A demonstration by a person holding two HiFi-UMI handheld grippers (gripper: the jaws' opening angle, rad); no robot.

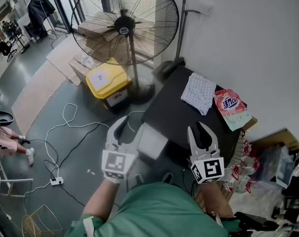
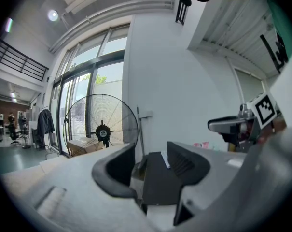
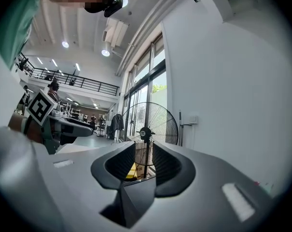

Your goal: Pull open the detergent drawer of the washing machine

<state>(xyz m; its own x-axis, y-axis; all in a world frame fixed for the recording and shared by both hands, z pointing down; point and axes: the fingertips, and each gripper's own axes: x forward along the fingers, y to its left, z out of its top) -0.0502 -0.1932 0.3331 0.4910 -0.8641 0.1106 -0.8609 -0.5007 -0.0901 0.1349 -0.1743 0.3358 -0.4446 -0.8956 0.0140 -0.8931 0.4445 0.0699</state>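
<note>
The washing machine has a black top (image 1: 171, 115) and stands by the white wall. A white box-shaped part (image 1: 151, 141) sticks out from its near left corner; it looks like the detergent drawer. My left gripper (image 1: 124, 127) hovers just left of that part with its jaws apart and nothing between them. In the left gripper view its jaws (image 2: 150, 163) frame the black top (image 2: 155, 178) and a white edge (image 2: 160, 215) below it. My right gripper (image 1: 202, 132) is held over the machine's near edge. Its jaws (image 3: 143, 161) stand a little apart, and only the distant fan shows between them.
A checked cloth (image 1: 198, 92) and a pink detergent bag (image 1: 231, 107) lie on the machine's top. A large floor fan (image 1: 124, 23) and a yellow box (image 1: 108, 83) stand behind the machine. Cables and a power strip (image 1: 55, 180) cross the floor at left. Clutter (image 1: 268, 167) sits at right.
</note>
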